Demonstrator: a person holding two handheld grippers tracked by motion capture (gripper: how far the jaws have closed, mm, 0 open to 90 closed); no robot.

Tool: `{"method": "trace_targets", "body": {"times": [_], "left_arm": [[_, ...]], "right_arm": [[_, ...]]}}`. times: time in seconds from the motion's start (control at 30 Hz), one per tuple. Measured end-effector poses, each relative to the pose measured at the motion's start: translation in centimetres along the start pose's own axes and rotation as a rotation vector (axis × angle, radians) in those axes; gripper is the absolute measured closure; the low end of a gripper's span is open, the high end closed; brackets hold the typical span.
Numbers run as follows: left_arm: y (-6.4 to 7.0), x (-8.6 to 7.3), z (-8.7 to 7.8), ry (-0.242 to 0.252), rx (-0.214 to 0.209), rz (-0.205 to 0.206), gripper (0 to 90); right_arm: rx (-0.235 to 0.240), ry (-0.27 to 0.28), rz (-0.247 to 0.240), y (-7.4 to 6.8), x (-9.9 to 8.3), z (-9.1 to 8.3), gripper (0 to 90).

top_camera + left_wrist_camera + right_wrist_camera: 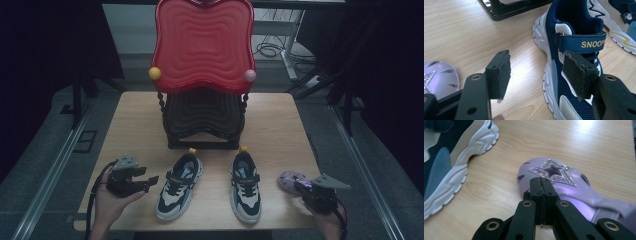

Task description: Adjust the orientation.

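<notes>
Two navy, white and blue sneakers stand toes toward me on the wooden table point(135, 120): one left point(179, 187), one right point(246, 187). My left gripper point(152, 179) is open, just left of the left sneaker. In the left gripper view its jaws point(536, 72) stand wide apart over the table, with the strapped sneaker point(574, 25) behind the right pad point(576, 75). A lilac sandal point(292, 180) with a glitter star lies at the right. My right gripper point(302, 187) is shut, its tips point(540, 181) over the sandal point(574, 192), nothing visible between them.
A shoe rack with a red wavy top shelf point(202, 40) and black lower shelf point(202, 120) stands at the table's back middle. A lilac sandal point(439, 77) lies low left in the left gripper view, where the second sneaker point(621, 27) and rack base point(506, 12) also appear.
</notes>
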State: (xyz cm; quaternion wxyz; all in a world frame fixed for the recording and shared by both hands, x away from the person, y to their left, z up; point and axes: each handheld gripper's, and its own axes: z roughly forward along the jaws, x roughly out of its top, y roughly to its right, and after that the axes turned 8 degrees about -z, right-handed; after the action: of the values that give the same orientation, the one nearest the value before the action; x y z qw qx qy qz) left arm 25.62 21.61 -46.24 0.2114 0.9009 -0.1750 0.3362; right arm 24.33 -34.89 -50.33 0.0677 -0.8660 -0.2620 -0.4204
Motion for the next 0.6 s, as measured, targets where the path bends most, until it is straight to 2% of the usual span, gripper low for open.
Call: {"method": "trace_targets", "body": {"times": [0.2, 0.43, 0.5, 0.6], "left_arm": [[0.0, 0.0, 0.0, -0.003, 0.000, -0.001, 39.1], [-0.1, 0.0, -0.1, -0.002, -0.001, 0.002, 39.1], [-0.1, 0.0, -0.2, 0.002, 0.000, -0.001, 39.1], [-0.3, 0.0, -0.3, 0.004, 0.002, -0.001, 39.1]], "right_arm": [[-0.046, -0.007, -0.007, -0.8, 0.5, 0.8, 90.0], [-0.046, -0.003, -0.008, -1.1, 0.6, 0.9, 90.0], [-0.024, 0.035, 0.004, -1.1, 0.8, 0.3, 90.0], [-0.020, 0.076, 0.010, -0.8, 1.2, -0.9, 90.0]]}}
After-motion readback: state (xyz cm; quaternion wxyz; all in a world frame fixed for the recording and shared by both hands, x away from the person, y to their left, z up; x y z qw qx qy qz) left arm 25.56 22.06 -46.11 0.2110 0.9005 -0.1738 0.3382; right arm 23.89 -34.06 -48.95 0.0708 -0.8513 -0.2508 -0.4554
